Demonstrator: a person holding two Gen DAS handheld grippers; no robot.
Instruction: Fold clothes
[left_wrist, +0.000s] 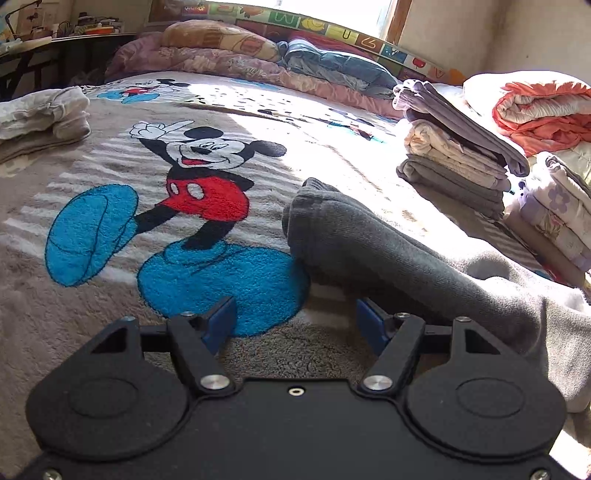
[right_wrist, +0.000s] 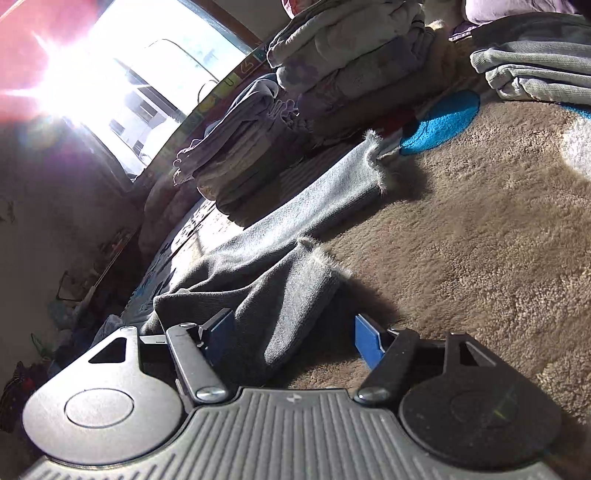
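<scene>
In the left wrist view, the left tongs are wide open and hold nothing, low over the bed blanket, with the gray garment lying just to their right. In the right wrist view, the right tongs are open too, and a gray cuff of that garment lies between them, maybe touching the left blue pad.

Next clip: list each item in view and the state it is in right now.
Left tool: open, empty, over the blanket.
Right tool: open, a grey garment leg between its fingers, not clamped.
Grey garment: unfolded, lying rumpled on the blanket.
Stack of clothes: folded, piled.
</scene>
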